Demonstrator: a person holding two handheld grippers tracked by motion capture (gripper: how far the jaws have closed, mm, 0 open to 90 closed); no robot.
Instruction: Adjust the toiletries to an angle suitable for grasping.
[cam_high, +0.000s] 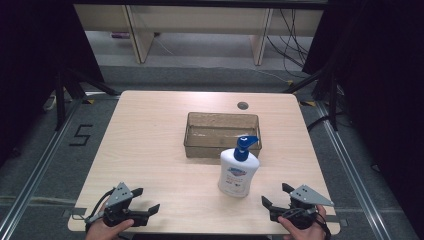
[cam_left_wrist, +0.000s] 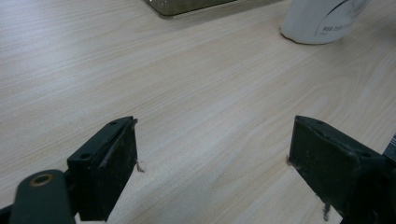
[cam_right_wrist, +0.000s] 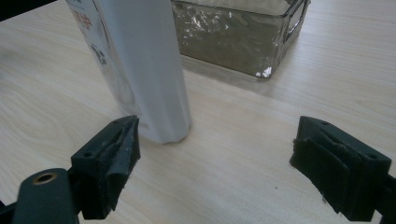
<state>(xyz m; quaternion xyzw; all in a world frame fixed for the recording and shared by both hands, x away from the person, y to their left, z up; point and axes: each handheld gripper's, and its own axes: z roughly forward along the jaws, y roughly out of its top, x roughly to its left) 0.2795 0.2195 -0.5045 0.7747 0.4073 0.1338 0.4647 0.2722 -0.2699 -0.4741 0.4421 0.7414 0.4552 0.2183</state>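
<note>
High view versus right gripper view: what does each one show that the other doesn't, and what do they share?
High view alone: the bottle's blue pump head, the left gripper at the table's near left edge, both hands and the floor around. Right gripper view alone: a close look along the right gripper, jaws wide apart with nothing between them, and a handle cutout in the bin's end wall. Both: the white bottle upright beside the clear bin.

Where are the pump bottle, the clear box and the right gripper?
pump bottle (cam_high: 238, 175): high view, on its white body.
clear box (cam_high: 195, 148): high view, on its front wall.
right gripper (cam_high: 276, 195): high view, between its fingertips.
</note>
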